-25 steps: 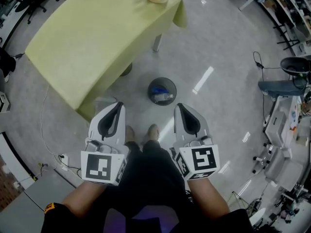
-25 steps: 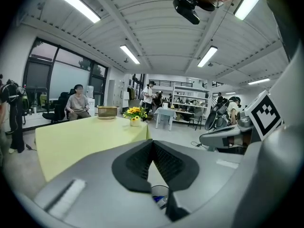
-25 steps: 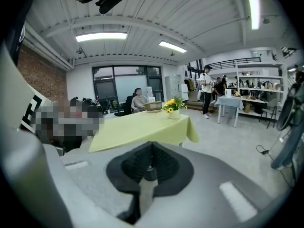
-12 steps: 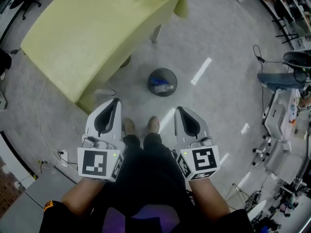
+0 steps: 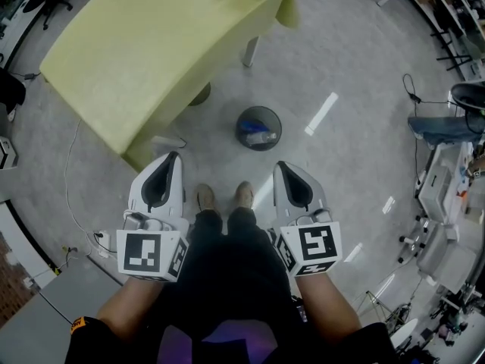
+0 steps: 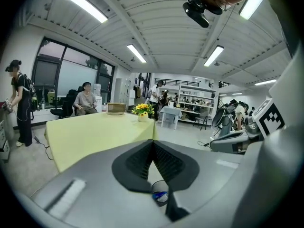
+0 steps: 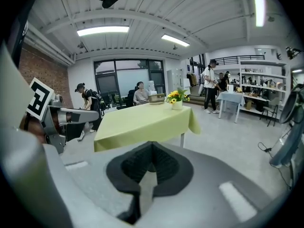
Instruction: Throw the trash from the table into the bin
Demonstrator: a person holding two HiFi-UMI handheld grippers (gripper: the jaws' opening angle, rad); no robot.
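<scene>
Both sets of jaws are clenched tip to tip with nothing between them: the left gripper (image 6: 153,144) shows only its dark ribbed pads meeting, and the right gripper (image 7: 152,145) looks the same. Seen from the head, the two grippers are held side by side in front of the body. They point forward and a little down, with their marker cubes facing up. The person's shoes (image 5: 204,198) stand between the two.

Ahead of the jaws, the round dark bin (image 5: 258,128) stands on the grey floor (image 5: 341,67). A bottle (image 5: 261,137) with a blue label lies inside the bin. The bin stands apart from the near corner of the table (image 5: 151,51), which is draped in a yellow-green cloth.

Flowers (image 7: 176,99) in a pale pot stand at the table's far end. Behind the table a seated person (image 6: 85,100) faces it, with dark windows beyond, shelving to the right and strip lights on the white ceiling.
</scene>
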